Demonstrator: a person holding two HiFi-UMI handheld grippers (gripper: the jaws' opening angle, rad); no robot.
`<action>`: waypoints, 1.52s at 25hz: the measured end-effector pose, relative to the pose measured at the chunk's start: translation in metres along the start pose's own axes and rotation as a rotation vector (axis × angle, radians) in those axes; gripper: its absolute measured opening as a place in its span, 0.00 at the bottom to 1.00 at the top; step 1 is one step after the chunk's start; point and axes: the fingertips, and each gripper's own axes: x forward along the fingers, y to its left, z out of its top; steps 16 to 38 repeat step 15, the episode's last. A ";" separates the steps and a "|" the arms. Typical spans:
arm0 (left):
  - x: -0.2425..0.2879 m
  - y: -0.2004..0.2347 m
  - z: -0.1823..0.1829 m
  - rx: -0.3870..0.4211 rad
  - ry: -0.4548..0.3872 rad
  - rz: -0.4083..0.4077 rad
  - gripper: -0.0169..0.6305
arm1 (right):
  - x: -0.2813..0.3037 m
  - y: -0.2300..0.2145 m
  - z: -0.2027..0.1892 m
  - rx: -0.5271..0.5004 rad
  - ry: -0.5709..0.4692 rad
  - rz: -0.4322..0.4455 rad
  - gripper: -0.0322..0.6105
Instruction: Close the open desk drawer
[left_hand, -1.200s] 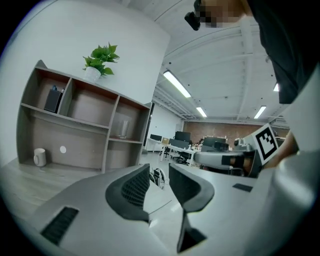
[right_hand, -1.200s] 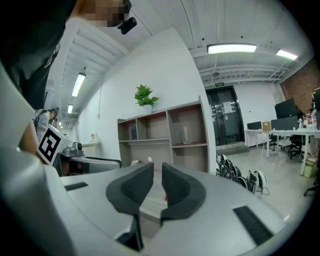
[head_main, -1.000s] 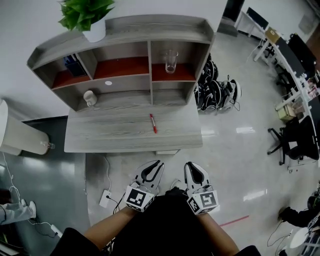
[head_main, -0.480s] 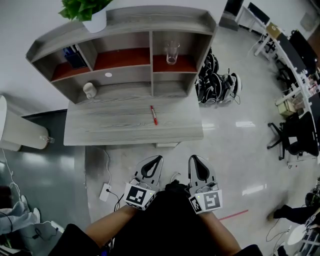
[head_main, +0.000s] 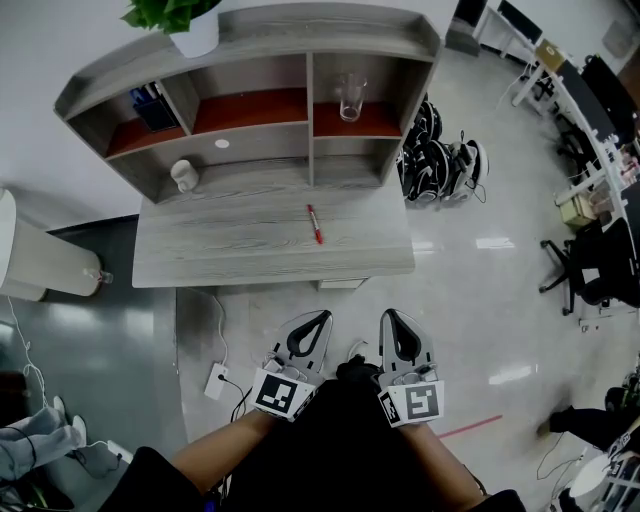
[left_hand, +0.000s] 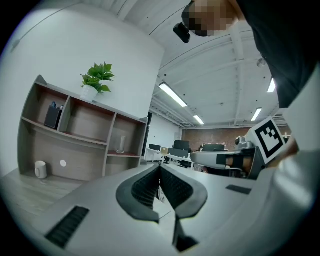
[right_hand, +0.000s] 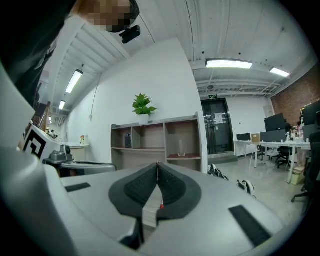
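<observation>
While I stand back from the desk (head_main: 250, 255), my left hand-held gripper (head_main: 322, 316) and right hand-held gripper (head_main: 388, 314) are pressed together, empty; the drawer (head_main: 335, 284) peeks out under the desk's front edge, apart from them.

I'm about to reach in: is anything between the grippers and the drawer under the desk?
Nothing visible. Only bare floor lies between the left gripper, the right gripper and the drawer; the red pen lies on the desktop.
</observation>
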 end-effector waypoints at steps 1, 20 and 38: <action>-0.001 0.001 0.000 -0.001 -0.001 -0.001 0.05 | 0.000 0.001 -0.001 -0.002 0.005 -0.003 0.08; -0.005 -0.002 0.012 0.003 -0.041 -0.052 0.05 | 0.003 0.014 -0.008 -0.009 0.029 -0.014 0.08; -0.005 -0.002 0.012 0.003 -0.041 -0.052 0.05 | 0.003 0.014 -0.008 -0.009 0.029 -0.014 0.08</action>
